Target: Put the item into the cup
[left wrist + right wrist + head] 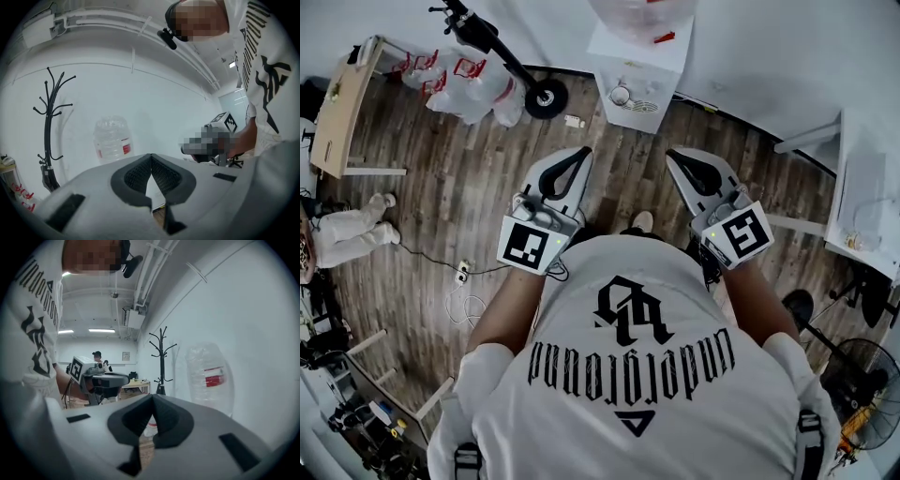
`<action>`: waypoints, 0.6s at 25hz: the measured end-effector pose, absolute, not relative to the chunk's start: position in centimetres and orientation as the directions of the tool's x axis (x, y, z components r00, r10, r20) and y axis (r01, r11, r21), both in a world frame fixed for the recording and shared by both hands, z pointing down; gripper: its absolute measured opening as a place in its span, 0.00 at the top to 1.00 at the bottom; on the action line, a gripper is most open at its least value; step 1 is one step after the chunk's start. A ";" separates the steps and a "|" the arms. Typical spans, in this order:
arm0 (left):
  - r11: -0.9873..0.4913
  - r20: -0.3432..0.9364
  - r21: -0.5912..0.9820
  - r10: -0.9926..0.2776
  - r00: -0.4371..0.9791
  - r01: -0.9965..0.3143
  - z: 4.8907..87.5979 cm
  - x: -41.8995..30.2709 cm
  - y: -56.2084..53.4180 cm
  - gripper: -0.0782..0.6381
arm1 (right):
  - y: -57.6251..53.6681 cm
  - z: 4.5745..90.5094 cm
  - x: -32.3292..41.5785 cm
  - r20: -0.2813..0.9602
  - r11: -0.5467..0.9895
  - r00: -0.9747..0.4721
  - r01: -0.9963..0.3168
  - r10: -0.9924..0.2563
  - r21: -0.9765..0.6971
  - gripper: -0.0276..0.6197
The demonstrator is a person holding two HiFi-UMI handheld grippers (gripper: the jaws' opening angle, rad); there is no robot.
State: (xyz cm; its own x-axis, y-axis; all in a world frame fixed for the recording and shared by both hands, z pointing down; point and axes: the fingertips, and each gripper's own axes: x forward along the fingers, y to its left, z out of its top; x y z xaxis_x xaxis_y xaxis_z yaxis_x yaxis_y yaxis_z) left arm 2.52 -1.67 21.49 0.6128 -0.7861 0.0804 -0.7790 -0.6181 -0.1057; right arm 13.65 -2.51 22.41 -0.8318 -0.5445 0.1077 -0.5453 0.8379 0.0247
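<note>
Where the person stood: on a wooden floor [441, 187], in a white T-shirt [675, 403], facing a white water dispenser [639, 70] set against the wall [769, 47].
Left gripper [583, 150]: it was held about level in front of the body. Its own view showed the jaw tips pressed together with nothing between them, and a sliver of floor showed through the gap lower down.
Right gripper [672, 153]: it was held beside the left one but apart from it, also about level. Its jaws were pressed together and empty.
Marker cubes: the left cube [532, 244] and the right cube [743, 232] sat at the rear of each gripper, close to the shirt.
Water bottle [111, 138]: clear with a red label, it sat on top of the dispenser, ahead of both grippers.
Coat rack [49, 129]: black, it stood by the wall to the left of the bottle.
Scooter [502, 52]: black, it stood near the wall beside white plastic bags [459, 84].
Item and cup: neither could be found in any of the three views.
</note>
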 end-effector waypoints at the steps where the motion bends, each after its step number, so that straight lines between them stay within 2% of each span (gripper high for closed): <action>1: -0.622 0.071 -0.102 -0.783 0.618 -0.776 21.1 2.4 -1.5 0.88 | -2.1 22.3 13.4 0.104 0.836 -0.831 -0.548 -0.547 0.021 0.95; 8: -0.676 0.045 -0.112 -0.736 0.676 -0.729 19.2 -0.1 1.6 0.88 | 1.7 21.0 10.6 0.078 0.810 -0.807 -0.585 -0.586 0.041 0.95; 15: -0.719 0.042 -0.116 -0.693 0.720 -0.685 18.8 -6.8 6.4 0.88 | 6.7 20.3 5.4 0.065 0.752 -0.750 -0.657 -0.659 0.046 0.95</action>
